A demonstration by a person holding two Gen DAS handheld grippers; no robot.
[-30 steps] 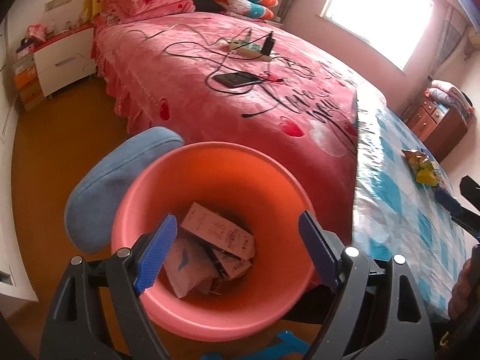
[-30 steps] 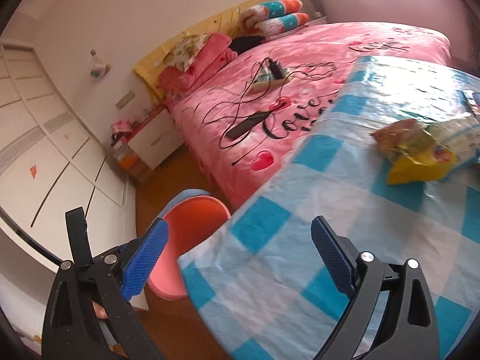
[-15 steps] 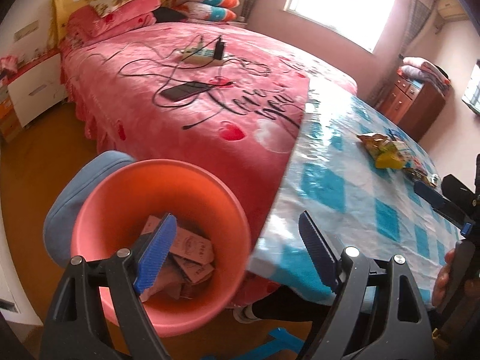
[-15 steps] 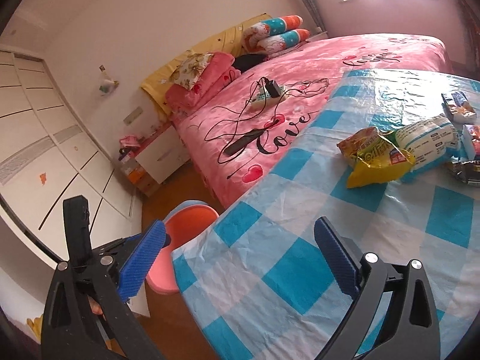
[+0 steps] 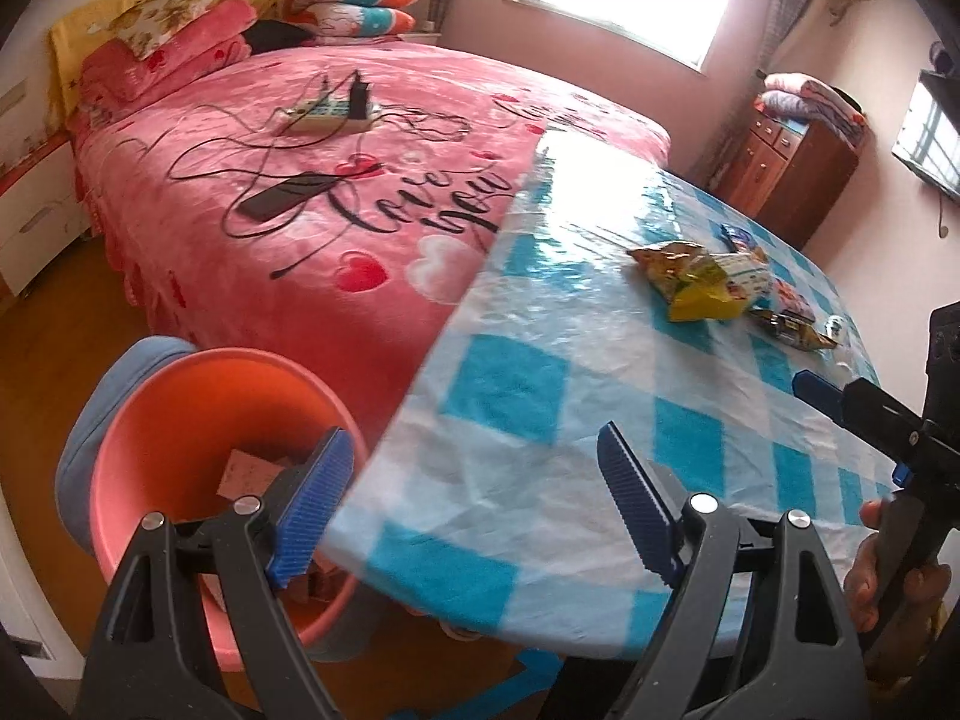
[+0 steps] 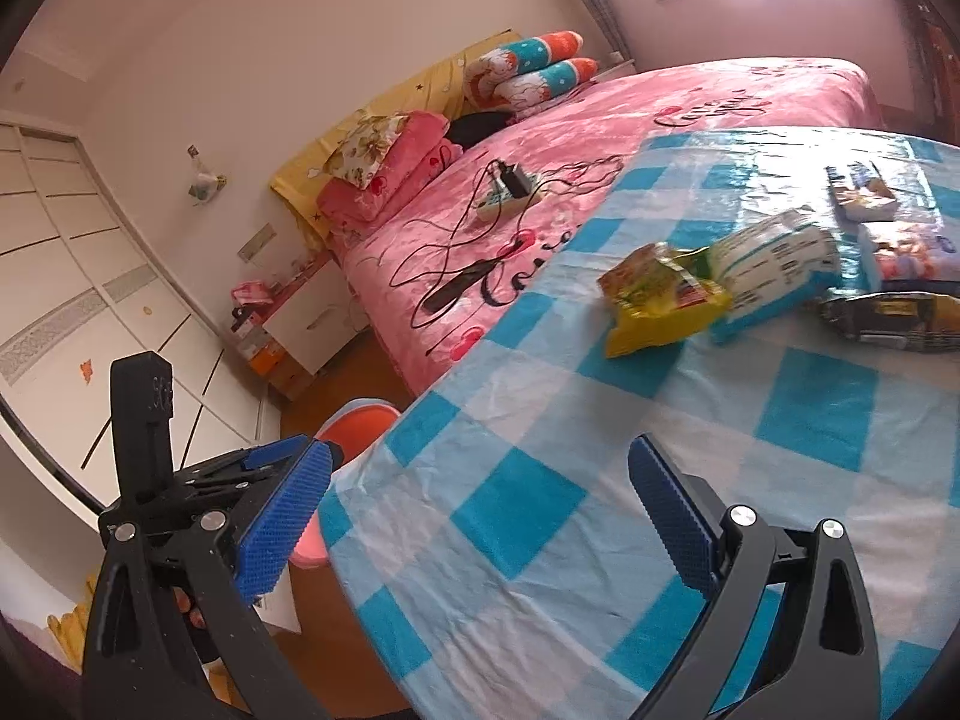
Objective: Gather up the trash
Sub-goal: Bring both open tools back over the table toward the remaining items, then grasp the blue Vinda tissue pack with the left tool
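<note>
Both the left gripper (image 5: 474, 504) and right gripper (image 6: 480, 510) are hanging spread and empty over the checked tablecloth (image 6: 600, 480), between pickups; the yellow snack wrapper (image 6: 657, 306) is lying nearest, so reaching it comes next, then the orange bin (image 5: 180, 396)

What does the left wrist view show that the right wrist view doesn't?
Only the left wrist view: paper scraps inside the orange bin, a wooden dresser, and the right tool seen from the side.

Only the right wrist view: white wardrobe doors, and the left tool seen from the side.

Both: the yellow snack bag with other wrappers on the checked tablecloth, the pink bed.
</note>
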